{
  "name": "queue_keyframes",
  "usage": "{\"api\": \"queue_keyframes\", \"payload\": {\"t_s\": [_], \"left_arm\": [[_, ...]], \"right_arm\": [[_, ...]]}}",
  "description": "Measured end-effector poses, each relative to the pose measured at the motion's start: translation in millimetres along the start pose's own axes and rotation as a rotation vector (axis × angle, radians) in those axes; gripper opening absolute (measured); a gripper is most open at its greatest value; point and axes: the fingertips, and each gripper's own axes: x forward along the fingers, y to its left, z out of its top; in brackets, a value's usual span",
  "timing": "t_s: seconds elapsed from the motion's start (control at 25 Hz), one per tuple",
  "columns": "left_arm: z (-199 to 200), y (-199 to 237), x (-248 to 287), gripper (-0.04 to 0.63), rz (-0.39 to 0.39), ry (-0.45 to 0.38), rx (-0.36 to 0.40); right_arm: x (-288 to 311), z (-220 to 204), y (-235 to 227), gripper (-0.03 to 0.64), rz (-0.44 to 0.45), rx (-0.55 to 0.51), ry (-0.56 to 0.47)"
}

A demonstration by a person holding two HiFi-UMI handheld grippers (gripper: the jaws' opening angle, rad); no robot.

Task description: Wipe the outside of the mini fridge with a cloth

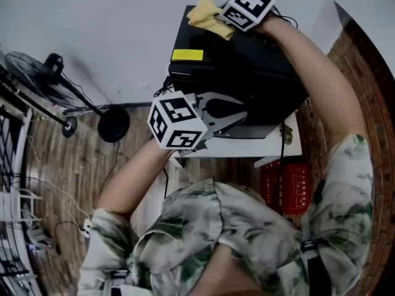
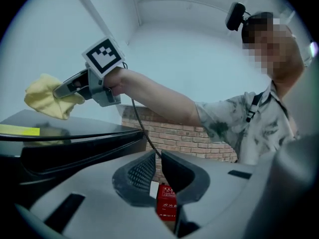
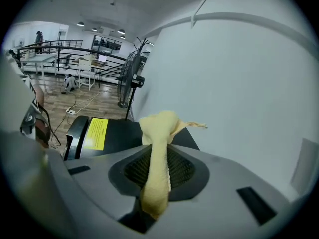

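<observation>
- The person's right arm (image 1: 311,60) reached out nearly straight over the glossy black box-shaped mini fridge (image 1: 247,73), carrying the right gripper (image 1: 227,17) to the far corner of the fridge's top, beside the white wall.
- The right gripper's jaws were clamped on a crumpled pale-yellow cloth (image 1: 208,16). In its own view a strip of the cloth (image 3: 157,133) ran down between the two pads of the gripper (image 3: 159,151), and a bunch stood out past the tips.
- The left arm was bent at the elbow, holding the left gripper (image 1: 245,115) at the fridge's near side, close to the near edge of the small white desk (image 1: 278,143) under the fridge.
- The left gripper's (image 2: 155,156) jaws were drawn close, with only a thin slit between them and nothing in it.
- Only the left gripper view showed the right gripper (image 2: 61,90) side-on, with the cloth (image 2: 47,99) drooping to the fridge top (image 2: 75,133). Whether the cloth pressed on the top could not be told.
- A rectangular yellow label (image 1: 187,55) lay along the top's left edge.
- The right gripper view alone showed a dark railing (image 3: 60,51) behind the black standing fan (image 3: 130,78).
- A red printed box (image 1: 285,187) sat on the floor beside the desk.
</observation>
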Motion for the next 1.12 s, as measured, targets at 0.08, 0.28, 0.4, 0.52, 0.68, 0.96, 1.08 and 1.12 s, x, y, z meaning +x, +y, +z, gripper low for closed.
{"api": "queue_keyframes", "payload": {"t_s": [0.08, 0.28, 0.4, 0.52, 0.68, 0.96, 1.08, 1.12], "left_arm": [[-1, 0, -4, 0.029, 0.015, -0.004, -0.001], [-5, 2, -9, 0.029, 0.037, -0.011, -0.009], [-7, 5, -7, 0.029, 0.033, -0.006, -0.016], [-5, 3, 3, 0.029, 0.008, 0.002, -0.004], [-3, 2, 17, 0.029, -0.024, 0.007, 0.002], [-2, 1, 41, 0.029, -0.055, 0.015, -0.002], [-3, -2, 48, 0.029, -0.076, 0.019, -0.002], [-3, -3, 49, 0.029, -0.081, 0.02, -0.001]], "right_arm": [[17, 9, 8, 0.086, 0.019, -0.025, 0.01], [44, 5, 13, 0.086, 0.04, -0.072, 0.059], [44, -12, 1, 0.086, 0.029, -0.065, 0.087], [36, -37, -17, 0.086, 0.002, -0.042, 0.12], [20, -77, -43, 0.086, -0.05, 0.004, 0.164], [-13, -153, -91, 0.086, -0.136, 0.101, 0.247], [-33, -180, -108, 0.086, -0.191, 0.127, 0.293], [-41, -188, -111, 0.086, -0.208, 0.135, 0.312]]}}
